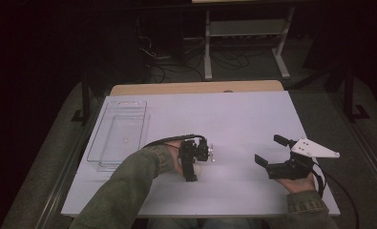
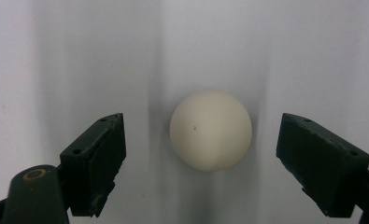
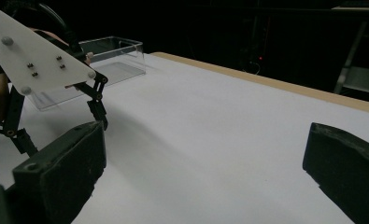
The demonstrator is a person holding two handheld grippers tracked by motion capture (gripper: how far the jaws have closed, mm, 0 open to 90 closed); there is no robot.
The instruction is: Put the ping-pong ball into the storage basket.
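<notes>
A: What's in the clear tray (image 1: 117, 138) at the table's (image 1: 234, 119) left edge?

B: Nothing I can make out; one speck inside is too small to tell.

A: And the ball (image 2: 210, 130)?

B: On the white top, between the left gripper's (image 2: 201, 161) jaws, which stand apart and touch neither side. From above the gripper hides it.

A: The right gripper (image 1: 272, 150)?

B: Wide apart over bare table, well to the right.

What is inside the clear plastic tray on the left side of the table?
The clear plastic tray looks empty; the white table shows through its bottom. A tiny speck inside is too small to identify. Nothing covers it.
</notes>
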